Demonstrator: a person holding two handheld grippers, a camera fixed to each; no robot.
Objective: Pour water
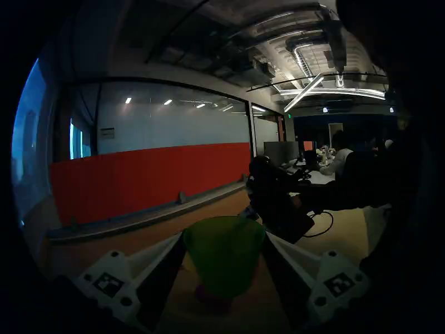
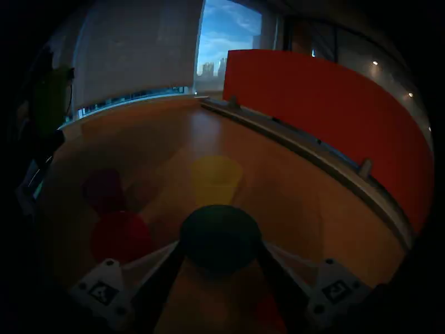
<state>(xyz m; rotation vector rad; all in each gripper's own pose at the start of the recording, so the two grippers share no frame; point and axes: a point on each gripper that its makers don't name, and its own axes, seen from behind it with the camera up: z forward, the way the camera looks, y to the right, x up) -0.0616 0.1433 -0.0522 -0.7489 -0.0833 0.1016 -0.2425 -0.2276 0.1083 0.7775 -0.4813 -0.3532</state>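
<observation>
Left gripper view, lower centre: left tongs (image 1: 224, 261) clamp a green cup (image 1: 225, 250); right gripper view, lower centre: right tongs (image 2: 219, 253) clamp a dark cup (image 2: 219, 234) over the tabletop (image 2: 311, 211), so pouring with rims misaligned would likely spill there.

Light green cup (image 1: 225, 261): translucent plastic, upright, mouth up, clamped between the left tool (image 1: 224, 236) fingers, lifted off the surface (image 2: 311, 200). 
Dark green cup (image 2: 220, 228): gripped between the right tool (image 2: 220, 245) fingers, round end toward the camera; can't tell whether that end is rim or base. 
Yellow cup (image 2: 216, 177): upright on the surface, just beyond the dark green cup. 
Red cup (image 2: 119, 238) and maroon cup (image 2: 103, 190): standing left of the yellow cup, close together, maroon farther back. 
Water level unreadable in all of them.
</observation>
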